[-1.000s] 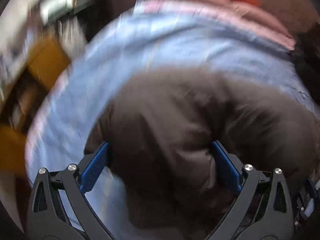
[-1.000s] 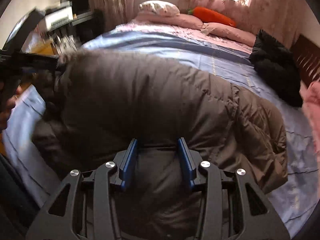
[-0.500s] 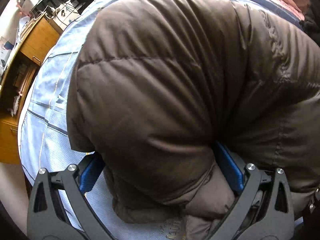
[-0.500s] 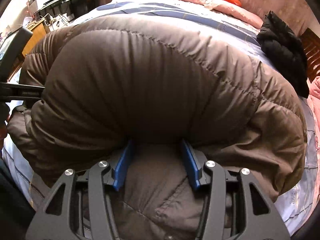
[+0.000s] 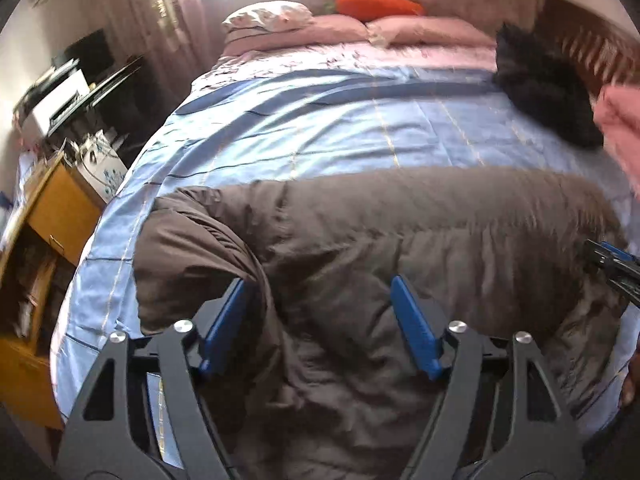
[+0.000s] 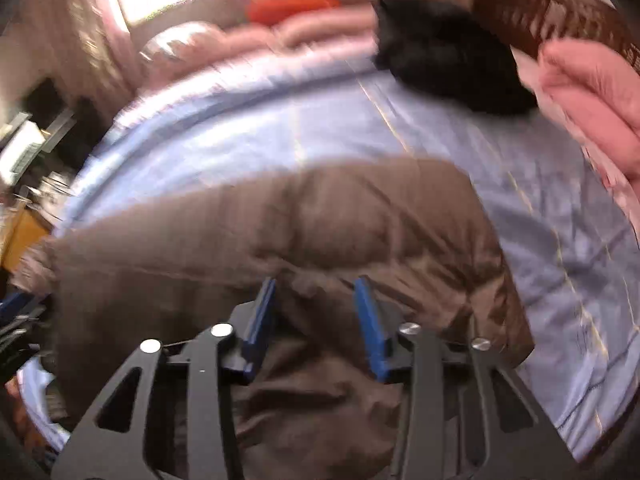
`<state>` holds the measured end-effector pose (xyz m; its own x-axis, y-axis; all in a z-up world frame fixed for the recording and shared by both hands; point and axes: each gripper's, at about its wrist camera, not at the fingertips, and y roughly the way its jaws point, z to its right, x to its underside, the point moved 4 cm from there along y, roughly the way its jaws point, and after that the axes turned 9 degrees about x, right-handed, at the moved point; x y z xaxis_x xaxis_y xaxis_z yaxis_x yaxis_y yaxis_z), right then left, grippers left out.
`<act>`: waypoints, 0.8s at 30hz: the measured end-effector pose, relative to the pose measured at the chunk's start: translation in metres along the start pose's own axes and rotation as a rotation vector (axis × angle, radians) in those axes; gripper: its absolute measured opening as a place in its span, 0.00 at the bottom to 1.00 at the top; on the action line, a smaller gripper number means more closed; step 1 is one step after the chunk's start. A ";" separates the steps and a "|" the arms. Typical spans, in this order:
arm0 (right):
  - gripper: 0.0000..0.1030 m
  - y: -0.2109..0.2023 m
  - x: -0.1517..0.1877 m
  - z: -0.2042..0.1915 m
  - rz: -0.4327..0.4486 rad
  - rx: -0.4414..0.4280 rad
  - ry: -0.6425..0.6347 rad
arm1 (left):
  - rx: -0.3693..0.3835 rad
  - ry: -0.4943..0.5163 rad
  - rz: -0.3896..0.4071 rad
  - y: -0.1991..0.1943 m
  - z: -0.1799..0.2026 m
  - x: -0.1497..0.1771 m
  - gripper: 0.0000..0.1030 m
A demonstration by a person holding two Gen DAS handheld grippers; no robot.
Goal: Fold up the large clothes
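Brown puffer jacket [image 5: 400, 240], bulging up half a second ago, now lies flatter across the near end of the blue bedspread [image 5: 340, 128]. Left gripper [image 5: 320, 292] has just been closing, jaws half-wide around a fold; right gripper [image 6: 314, 292] narrower, pinching jacket fabric. Beyond the jacket: pink pillows [image 5: 360, 30], black garment [image 5: 544, 88].

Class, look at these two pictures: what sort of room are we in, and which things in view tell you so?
Most likely a home bedroom. A large bed with a blue cover fills the view, pink pillows lie at its head below a curtained window, and a brown padded coat is spread across it.
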<state>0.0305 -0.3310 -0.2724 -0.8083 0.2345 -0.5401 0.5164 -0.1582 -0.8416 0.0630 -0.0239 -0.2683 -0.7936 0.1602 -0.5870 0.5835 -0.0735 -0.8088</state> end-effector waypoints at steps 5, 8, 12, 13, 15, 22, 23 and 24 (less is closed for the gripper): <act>0.35 0.042 0.019 -0.015 -0.096 0.074 -0.084 | 0.039 -0.106 -0.112 0.035 -0.034 0.019 0.83; 0.36 0.049 0.023 -0.021 -0.108 0.094 -0.111 | 0.080 -0.202 -0.159 0.046 -0.063 0.032 0.93; 0.36 0.052 0.024 -0.017 -0.140 0.072 -0.072 | 0.113 -0.289 -0.195 0.041 -0.092 0.052 0.93; 0.36 0.052 0.023 -0.017 -0.145 0.074 -0.071 | 0.124 -0.323 -0.207 0.041 -0.100 0.058 0.93; 0.36 0.051 0.024 -0.019 -0.149 0.087 -0.080 | 0.092 -0.415 -0.247 0.040 -0.129 0.075 0.93; 0.36 -0.012 0.012 -0.025 0.051 0.010 0.009 | -0.021 -0.564 0.111 -0.052 -0.174 0.065 0.79; 0.36 -0.026 0.008 -0.031 0.110 -0.010 -0.007 | -0.072 -0.510 0.221 -0.075 -0.168 0.054 0.79; 0.36 -0.045 0.005 -0.042 0.192 -0.048 -0.044 | -0.094 -0.469 0.277 -0.087 -0.161 0.046 0.79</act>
<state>0.0149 -0.2823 -0.2381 -0.7043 0.1626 -0.6910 0.6747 -0.1496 -0.7228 0.0037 0.1482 -0.2197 -0.5874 -0.3103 -0.7474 0.7772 0.0412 -0.6279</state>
